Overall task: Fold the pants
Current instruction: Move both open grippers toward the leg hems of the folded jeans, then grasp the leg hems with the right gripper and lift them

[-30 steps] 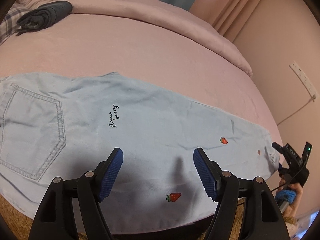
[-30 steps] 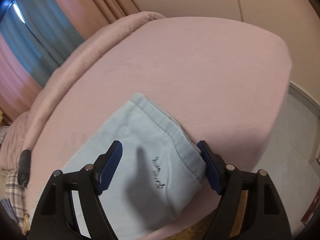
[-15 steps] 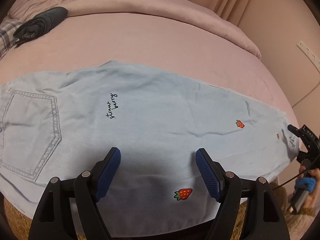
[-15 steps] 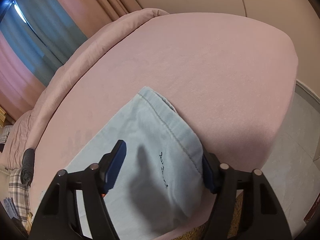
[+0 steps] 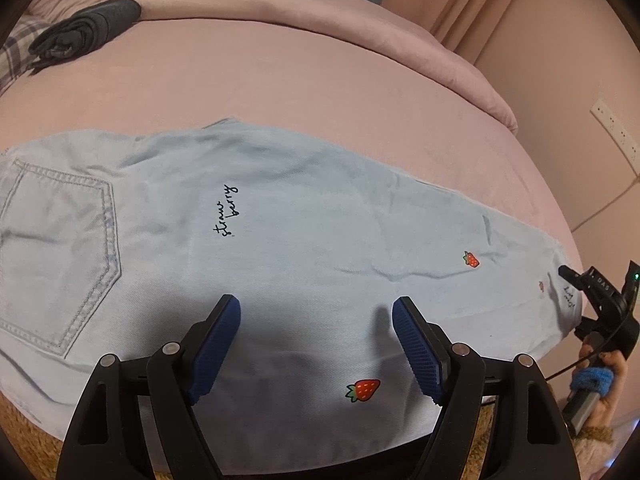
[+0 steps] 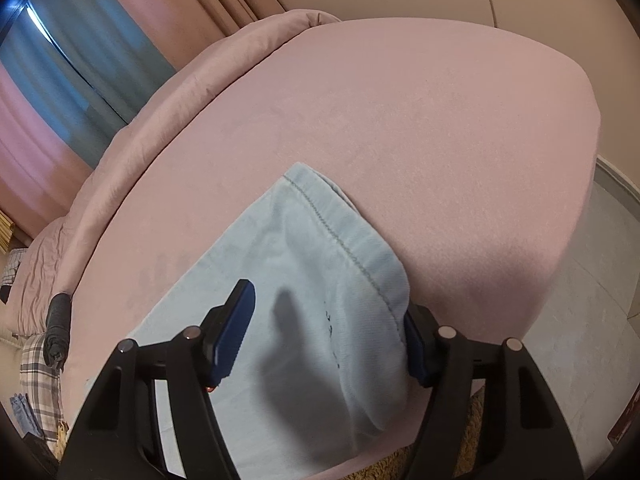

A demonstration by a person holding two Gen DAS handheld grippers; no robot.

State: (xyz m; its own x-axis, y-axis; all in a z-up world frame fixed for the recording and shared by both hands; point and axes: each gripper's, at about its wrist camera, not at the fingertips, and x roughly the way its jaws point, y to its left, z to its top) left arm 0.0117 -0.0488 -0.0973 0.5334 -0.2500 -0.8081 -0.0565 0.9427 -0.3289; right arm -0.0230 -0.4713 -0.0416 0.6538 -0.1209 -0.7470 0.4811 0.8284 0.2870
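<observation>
Light blue jeans with strawberry prints lie flat across the pink bed, folded lengthwise, back pocket at the left, leg hem at the right. My left gripper is open and hovers over the near edge of the mid-leg. My right gripper is open and straddles the hem end of the jeans; the left finger is above the cloth, the right finger sits at the hem's edge, partly hidden by cloth. The right gripper also shows in the left wrist view at the hem.
A dark folded garment lies at the bed's far left, next to plaid fabric. A rolled pink duvet runs along the far side. A wall socket is at right. The floor lies beyond the bed's end.
My right gripper has moved forward and down onto the hem, its right finger now at the cloth's edge. My left gripper has risen and shifted slightly over the leg.
</observation>
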